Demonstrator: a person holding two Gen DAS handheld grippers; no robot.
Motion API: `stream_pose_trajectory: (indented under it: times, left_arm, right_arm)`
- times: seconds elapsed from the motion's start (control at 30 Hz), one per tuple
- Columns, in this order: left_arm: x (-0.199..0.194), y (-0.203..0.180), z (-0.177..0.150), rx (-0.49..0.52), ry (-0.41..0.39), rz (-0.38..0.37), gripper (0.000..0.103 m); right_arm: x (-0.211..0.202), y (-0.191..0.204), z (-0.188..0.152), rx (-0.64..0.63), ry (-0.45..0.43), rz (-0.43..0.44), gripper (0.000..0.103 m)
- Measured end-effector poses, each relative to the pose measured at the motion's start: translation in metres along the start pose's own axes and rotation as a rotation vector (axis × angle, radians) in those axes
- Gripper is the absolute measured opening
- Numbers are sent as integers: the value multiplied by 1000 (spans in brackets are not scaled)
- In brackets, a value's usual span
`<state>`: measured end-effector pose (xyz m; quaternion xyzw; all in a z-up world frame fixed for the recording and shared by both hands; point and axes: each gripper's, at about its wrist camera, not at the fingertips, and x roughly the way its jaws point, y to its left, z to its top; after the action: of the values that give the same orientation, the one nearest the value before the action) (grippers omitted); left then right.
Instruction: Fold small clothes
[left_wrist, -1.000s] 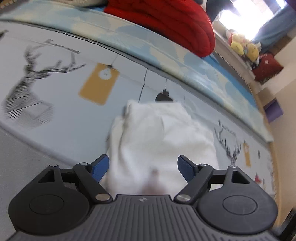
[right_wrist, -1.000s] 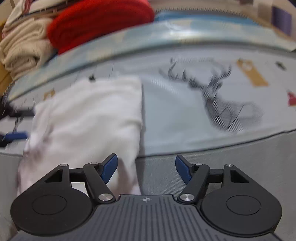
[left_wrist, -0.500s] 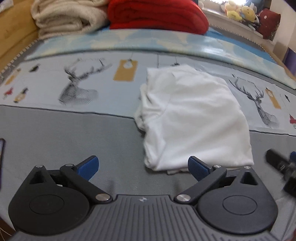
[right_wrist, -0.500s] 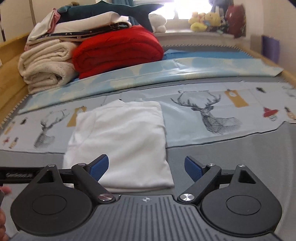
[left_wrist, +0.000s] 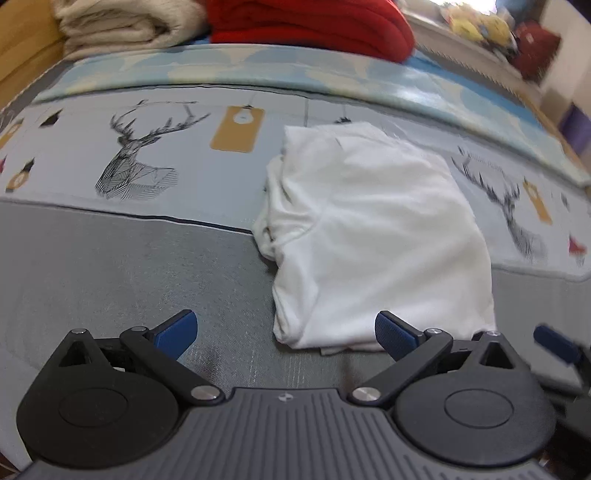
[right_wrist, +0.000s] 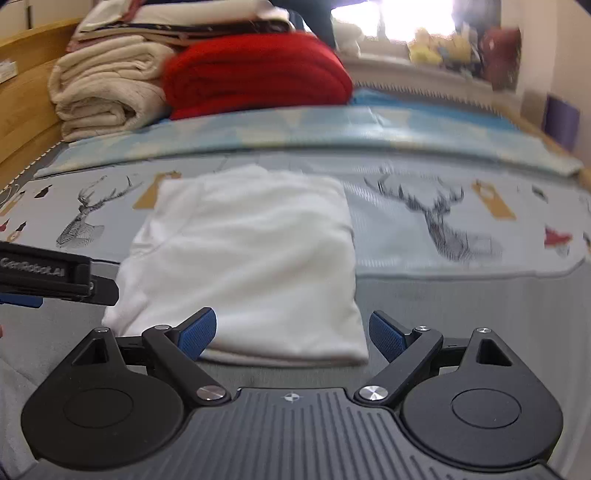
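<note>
A folded white garment lies flat on the bed's grey and deer-print cover; it also shows in the right wrist view. Its left edge is bunched and wrinkled. My left gripper is open and empty, just in front of the garment's near left corner. My right gripper is open and empty, hovering at the garment's near edge. The right gripper's blue fingertip shows at the right edge of the left wrist view. The left gripper's body shows at the left of the right wrist view.
A red blanket and cream folded blankets are stacked at the bed's far side. A light blue sheet strip runs behind the garment. A wooden bed frame stands at the left. Plush toys sit on the windowsill.
Both grippers have pulled back from the garment, which now lies folded and released. Over the last half second both moved slightly closer and lower toward its near edge.
</note>
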<state>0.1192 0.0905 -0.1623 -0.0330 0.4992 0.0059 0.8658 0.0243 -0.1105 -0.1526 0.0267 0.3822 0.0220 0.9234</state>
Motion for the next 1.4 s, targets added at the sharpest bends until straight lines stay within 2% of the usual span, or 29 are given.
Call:
stream_pose_trajectory:
  times: [0.1, 0.27, 0.5, 1.4]
  left_arm:
    - [5, -8, -4, 55, 19, 12, 103]
    - [8, -10, -8, 66, 25, -31, 102]
    - [13, -16, -11, 93, 36, 8, 102]
    - [16, -20, -13, 111, 47, 33, 102]
  right_arm:
    - [3, -2, -1, 21, 38, 7, 90]
    - [5, -2, -1, 27, 74, -2, 90]
    - [4, -2, 0, 12, 67, -5, 90]
    - [9, -3, 1, 12, 88, -5, 90]
